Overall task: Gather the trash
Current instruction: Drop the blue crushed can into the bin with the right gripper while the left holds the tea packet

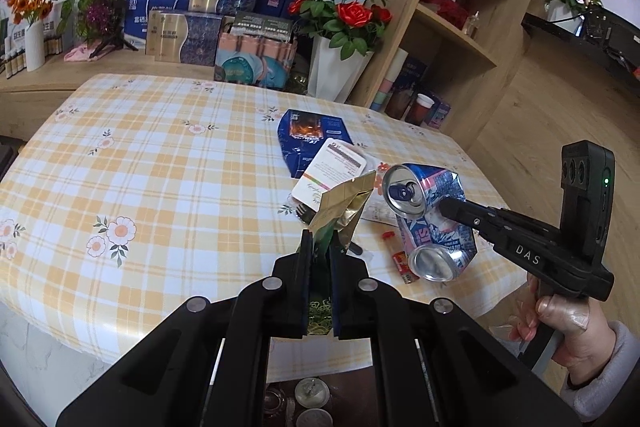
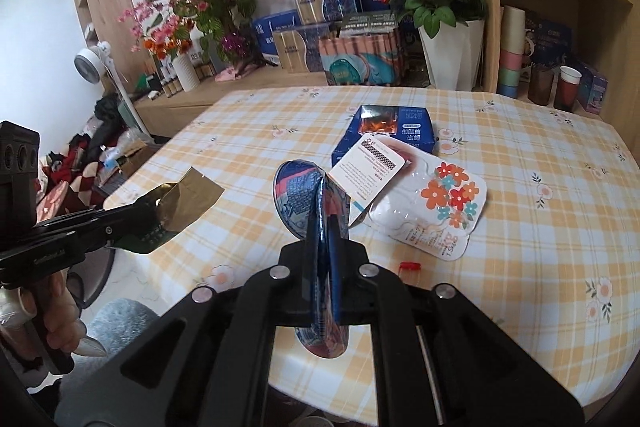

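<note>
Clamping gold wrapper (image 1: 340,211), left gripper (image 1: 320,247) closed; right gripper (image 2: 326,251) pinching crushed can (image 2: 304,195), both above desk (image 1: 160,147).

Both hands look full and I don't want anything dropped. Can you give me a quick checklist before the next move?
1. Left gripper shut on the gold foil pouch: ok.
2. Right gripper shut on the crushed can: ok.
3. Both items lifted off the table: ok.
4. Trash bin in sight: not ok, neither view shows one.
5. Table cleared: not ok; blue box, blister pack and small red piece remain.
</note>
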Available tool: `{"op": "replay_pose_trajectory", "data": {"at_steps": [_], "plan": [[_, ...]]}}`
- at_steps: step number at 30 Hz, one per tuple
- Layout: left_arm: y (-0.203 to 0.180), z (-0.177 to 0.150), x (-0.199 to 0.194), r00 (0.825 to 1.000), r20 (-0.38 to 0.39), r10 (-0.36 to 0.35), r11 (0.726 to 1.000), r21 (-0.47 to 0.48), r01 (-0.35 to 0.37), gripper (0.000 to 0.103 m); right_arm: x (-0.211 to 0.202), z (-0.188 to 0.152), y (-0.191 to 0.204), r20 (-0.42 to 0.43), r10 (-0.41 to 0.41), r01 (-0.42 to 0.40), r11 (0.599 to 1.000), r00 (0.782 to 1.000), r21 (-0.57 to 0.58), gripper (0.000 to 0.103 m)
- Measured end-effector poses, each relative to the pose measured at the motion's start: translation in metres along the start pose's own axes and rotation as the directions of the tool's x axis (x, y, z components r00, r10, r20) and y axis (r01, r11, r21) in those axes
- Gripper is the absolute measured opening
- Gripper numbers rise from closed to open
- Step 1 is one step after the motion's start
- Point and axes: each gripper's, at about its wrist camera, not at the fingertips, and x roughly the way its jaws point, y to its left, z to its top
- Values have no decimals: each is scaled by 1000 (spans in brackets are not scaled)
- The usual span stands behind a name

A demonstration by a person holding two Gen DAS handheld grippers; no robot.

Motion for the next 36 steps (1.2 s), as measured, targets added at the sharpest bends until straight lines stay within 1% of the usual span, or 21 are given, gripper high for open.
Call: {"op": "replay_pose_trajectory", "data": {"at_steps": [3,7,15,21,28,34,36], "plan": [[-10,-3,-13,1000,12,-10,1000,11,10,8,-16,-9,3,14,19,-19,1000,1000,15,9],[-23,-9,-28,1000,19,-14,1000,26,14,8,-33,-23,7,16,24,-24,999,1000,25,9],[-39,-23,-55,999,34,-28,999,31,27,8,-60,-49,10,16,31,-32,999,999,43,9],[-50,-30,-75,998,61,-33,999,40,31,8,-79,-67,17,15,47,-47,998,999,41,9],[-52,-36,-82,997,64,-35,999,30,33,8,-79,-81,22,-28,64,-62,997,998,42,9],[-50,-37,-78,998,50,-36,999,21,35,8,-70,-94,25,-73,89,-84,994,993,63,9],[-50,-38,-77,998,46,-34,999,22,33,8,-66,-98,26,-87,97,-91,993,991,71,12]]}}
